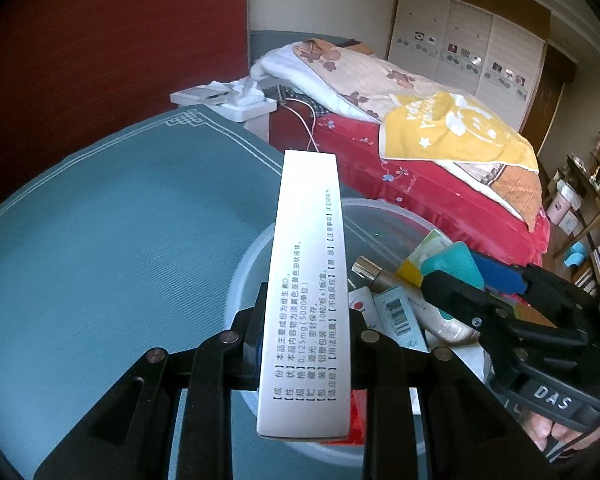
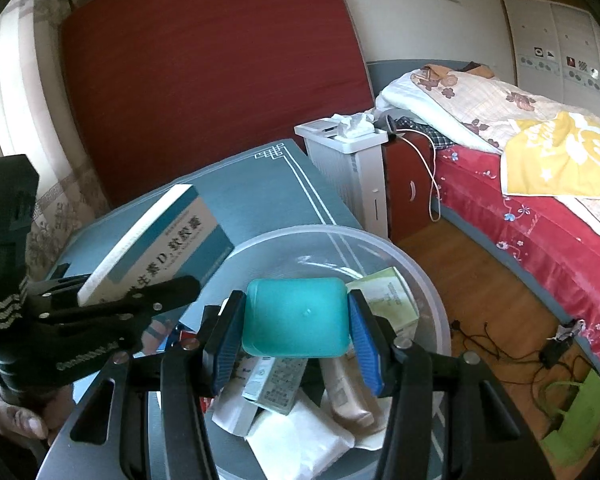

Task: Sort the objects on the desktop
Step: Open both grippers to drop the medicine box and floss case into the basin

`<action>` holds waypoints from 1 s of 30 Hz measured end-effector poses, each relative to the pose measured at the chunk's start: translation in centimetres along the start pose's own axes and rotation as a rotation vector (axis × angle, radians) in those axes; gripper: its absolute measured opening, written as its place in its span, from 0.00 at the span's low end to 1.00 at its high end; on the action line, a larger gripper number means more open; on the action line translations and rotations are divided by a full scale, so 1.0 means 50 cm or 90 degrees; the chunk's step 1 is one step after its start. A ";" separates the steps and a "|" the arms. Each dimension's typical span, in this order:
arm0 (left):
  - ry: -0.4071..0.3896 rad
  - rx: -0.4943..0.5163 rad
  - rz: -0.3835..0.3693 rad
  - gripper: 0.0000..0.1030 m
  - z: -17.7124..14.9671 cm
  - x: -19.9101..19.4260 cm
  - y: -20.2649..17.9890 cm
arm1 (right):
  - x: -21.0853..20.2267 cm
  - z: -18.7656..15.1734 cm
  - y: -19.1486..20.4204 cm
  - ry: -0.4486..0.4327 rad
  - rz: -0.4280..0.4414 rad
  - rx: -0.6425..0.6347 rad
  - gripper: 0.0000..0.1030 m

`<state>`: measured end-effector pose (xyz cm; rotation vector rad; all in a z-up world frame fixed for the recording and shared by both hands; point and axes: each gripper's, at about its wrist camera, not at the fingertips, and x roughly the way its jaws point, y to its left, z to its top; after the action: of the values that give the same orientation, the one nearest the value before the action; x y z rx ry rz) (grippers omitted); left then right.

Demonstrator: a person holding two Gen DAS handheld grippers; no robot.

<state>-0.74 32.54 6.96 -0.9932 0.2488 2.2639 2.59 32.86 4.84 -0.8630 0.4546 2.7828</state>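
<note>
While sorting is under way, a medicine box (image 1: 306, 300) is pinched narrowly in the left claw (image 1: 304, 344) and a teal container (image 2: 296, 322) is clamped half-wide in the right claw (image 2: 296, 344), both above the translucent bin (image 2: 420, 264) on the tabletop (image 1: 100, 240), presumably for dropping in.

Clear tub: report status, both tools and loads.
Left tool shut on medicine box. Right tool shut on teal container, over clear tub. Tub already holds packets and a tube. Nothing blocking.
</note>
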 end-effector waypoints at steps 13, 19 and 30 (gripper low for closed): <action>0.004 0.015 0.013 0.56 -0.001 0.019 -0.019 | 0.011 0.005 -0.020 0.011 -0.004 0.017 0.58; 0.006 0.014 0.021 0.56 -0.003 0.016 -0.022 | 0.008 0.003 -0.020 0.008 -0.010 0.016 0.58; -0.013 0.036 0.074 0.56 -0.009 -0.013 -0.038 | -0.005 -0.001 -0.018 0.003 -0.012 0.016 0.74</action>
<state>1.03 33.51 7.27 -0.9471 0.3691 2.3565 3.03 33.65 4.74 -0.8637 0.4785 2.7532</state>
